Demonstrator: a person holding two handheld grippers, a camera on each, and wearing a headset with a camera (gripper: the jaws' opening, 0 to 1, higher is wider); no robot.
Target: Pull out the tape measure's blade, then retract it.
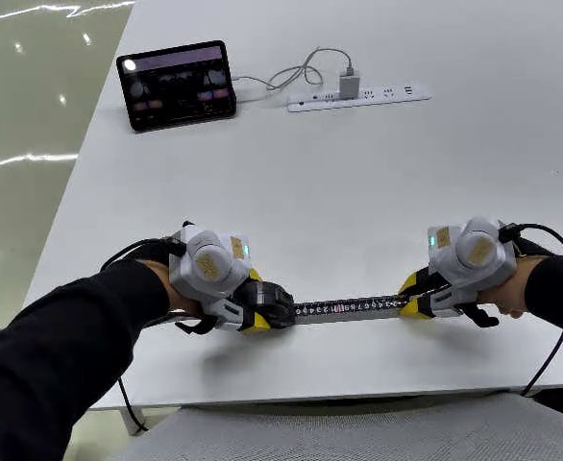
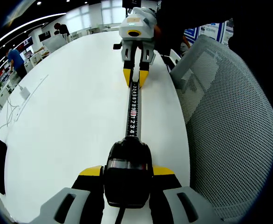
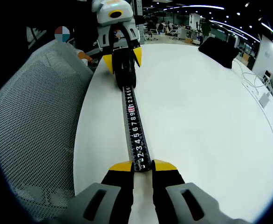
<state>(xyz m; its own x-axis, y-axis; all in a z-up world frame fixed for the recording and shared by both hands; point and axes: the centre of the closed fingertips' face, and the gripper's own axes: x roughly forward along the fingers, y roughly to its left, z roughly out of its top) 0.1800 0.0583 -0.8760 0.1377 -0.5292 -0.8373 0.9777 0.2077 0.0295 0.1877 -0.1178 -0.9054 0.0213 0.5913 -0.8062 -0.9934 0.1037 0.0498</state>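
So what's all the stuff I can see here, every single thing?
table: 1, white, under everything
tape measure case: 1, black, near the front edge, between the left jaws
blade: 1, pale with black numbers, stretched from the case to the right jaws
tablet: 1, black, screen lit, far left of the table
power strip: 1, white, far side of the table
charger: 1, white, plugged into the strip
cable: 1, white, charger to tablet
chair: 1, grey mesh, at the near edge
left gripper: 1, grey, yellow tips, shut on the case
right gripper: 1, same colours, shut on the blade's end
sleeves: 2, black, behind the grippers
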